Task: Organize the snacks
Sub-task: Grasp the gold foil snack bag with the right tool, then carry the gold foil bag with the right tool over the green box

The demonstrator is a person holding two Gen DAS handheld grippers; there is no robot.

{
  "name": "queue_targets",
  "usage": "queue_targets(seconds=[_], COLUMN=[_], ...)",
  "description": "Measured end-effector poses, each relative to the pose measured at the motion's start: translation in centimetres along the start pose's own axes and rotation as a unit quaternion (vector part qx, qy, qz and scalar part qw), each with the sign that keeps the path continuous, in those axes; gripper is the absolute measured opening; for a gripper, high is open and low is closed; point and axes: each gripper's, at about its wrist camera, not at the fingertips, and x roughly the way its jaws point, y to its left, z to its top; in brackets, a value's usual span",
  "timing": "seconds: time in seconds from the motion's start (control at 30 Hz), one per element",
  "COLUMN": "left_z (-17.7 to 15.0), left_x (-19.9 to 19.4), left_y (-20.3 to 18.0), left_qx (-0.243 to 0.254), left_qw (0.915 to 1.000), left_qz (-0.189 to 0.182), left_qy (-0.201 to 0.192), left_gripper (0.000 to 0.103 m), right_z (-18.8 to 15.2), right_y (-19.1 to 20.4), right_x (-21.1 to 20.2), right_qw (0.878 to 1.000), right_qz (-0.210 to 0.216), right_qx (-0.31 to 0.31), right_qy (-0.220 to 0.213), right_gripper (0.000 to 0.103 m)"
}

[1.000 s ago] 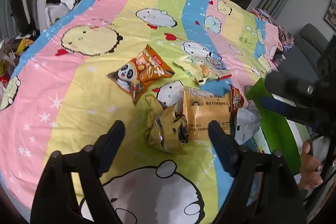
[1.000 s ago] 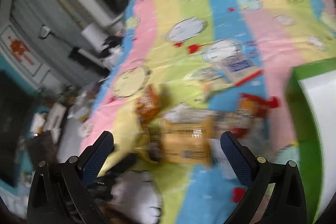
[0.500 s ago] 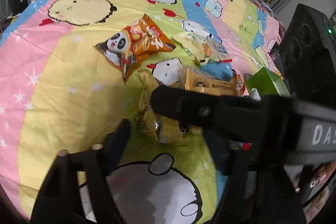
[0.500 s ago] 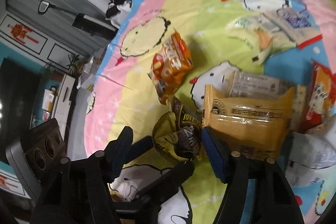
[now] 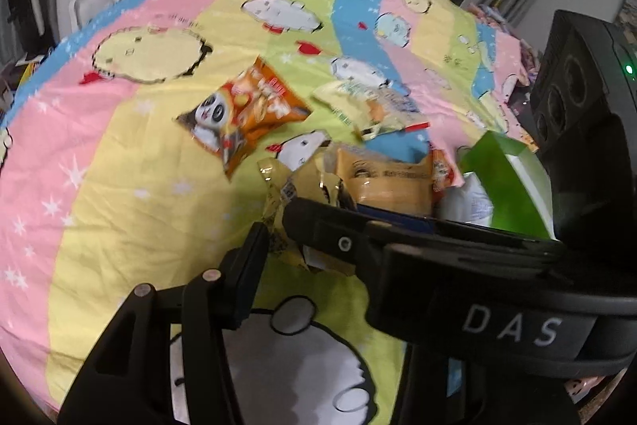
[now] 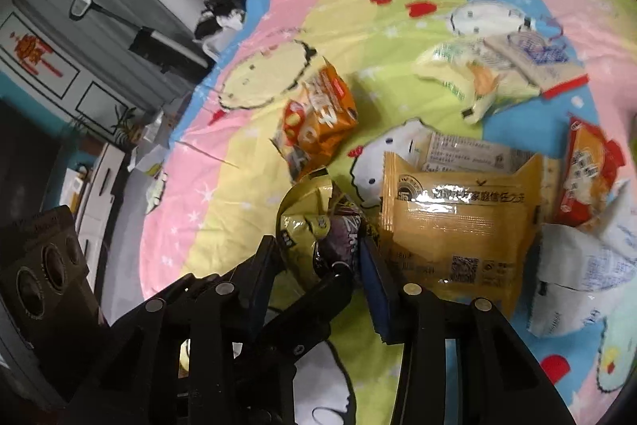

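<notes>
A crumpled gold and purple snack bag point(image 6: 314, 222) lies on the striped cartoon bedspread point(image 5: 119, 186). My right gripper point(image 6: 320, 249) is closing on it, with both pads pressed against its sides. The left gripper point(image 5: 306, 234) comes at the same gold bag point(image 5: 294, 198) and its jaws are closing too. Its left finger point(image 5: 251, 261) sits at the bag's edge. Its right finger is hidden behind the right gripper's black body point(image 5: 458, 265), which crosses the left wrist view.
Beside the gold bag lie a tan bread pack point(image 6: 458, 222), an orange panda bag point(image 5: 247, 110), pale green packets point(image 6: 477, 74), a red-orange pack point(image 6: 589, 170) and a white pack point(image 6: 577, 277). A green box point(image 5: 505, 178) stands at the right. Furniture and clutter line the bed's far side.
Both pairs of jaws have narrowed around the gold bag. The right gripper dropped toward it and now crosses in front of the left wrist camera.
</notes>
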Motion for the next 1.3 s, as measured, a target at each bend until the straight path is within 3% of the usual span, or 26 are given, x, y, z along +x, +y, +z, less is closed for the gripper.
queue_targets(seconds=[0.3, 0.5, 0.67, 0.97, 1.1, 1.3], left_z=[1.1, 1.8, 2.5, 2.6, 2.6, 2.0], left_x=[-3.0, -3.9, -3.4, -1.2, 0.7, 2.4], left_y=[-4.1, -9.6, -13.8, -21.0, -23.4, -23.4], left_qx=[0.046, 0.099, 0.128, 0.196, 0.209, 0.189], left_qw=[0.9976, 0.9922, 0.9872, 0.9738, 0.9711, 0.9755], left_qz=[-0.014, -0.035, -0.065, -0.100, -0.109, -0.111], left_qy=[-0.050, -0.067, -0.070, -0.057, -0.037, -0.004], left_gripper=[0.047, 0.048, 0.042, 0.024, 0.025, 0.028], right_z=[-0.2, -0.7, -1.4, -2.4, -2.8, -2.9], right_y=[1.0, -0.9, -3.7, -9.4, -12.3, -14.8], right_x=[-5.7, -10.8, -15.3, -19.6, -20.7, -20.2], right_qw=[0.997, 0.991, 0.983, 0.966, 0.960, 0.963], right_qz=[-0.004, -0.011, -0.015, -0.023, -0.026, -0.015], right_qx=[-0.018, -0.002, 0.019, 0.073, 0.106, 0.129], right_qy=[-0.076, -0.134, -0.184, -0.245, -0.257, -0.236], right_gripper=[0.044, 0.044, 0.044, 0.044, 0.044, 0.044])
